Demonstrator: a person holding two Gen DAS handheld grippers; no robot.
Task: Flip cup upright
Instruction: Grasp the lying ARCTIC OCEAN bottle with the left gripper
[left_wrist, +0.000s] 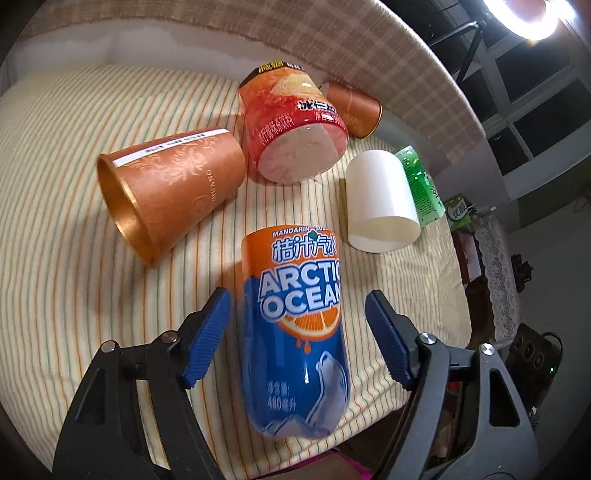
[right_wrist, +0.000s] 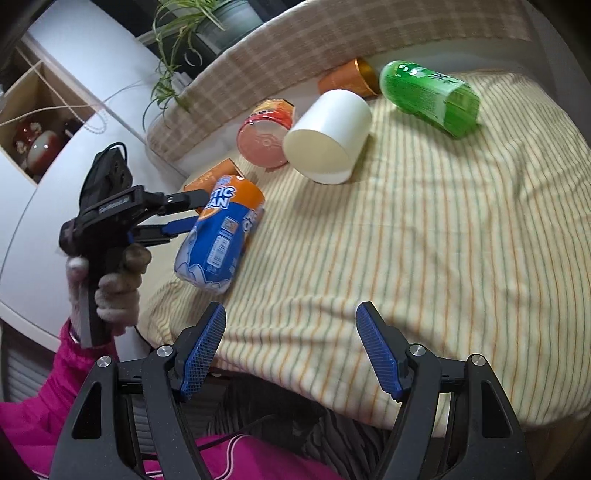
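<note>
A blue and orange "Arctic Ocean" cup (left_wrist: 295, 332) lies on its side on the striped cloth, base toward me. My left gripper (left_wrist: 297, 314) is open, one blue finger on each side of it, apart from it. It also shows in the right wrist view (right_wrist: 219, 236) with the left gripper (right_wrist: 184, 212) beside it. My right gripper (right_wrist: 290, 343) is open and empty over the cloth's near edge.
Other cups lie on their sides: a copper cup (left_wrist: 166, 192), a red cup (left_wrist: 291, 133), a white cup (left_wrist: 380, 199), a second copper cup (left_wrist: 354, 107) and a green cup (right_wrist: 430, 96). The striped cloth (right_wrist: 443, 240) ends at a checked border behind.
</note>
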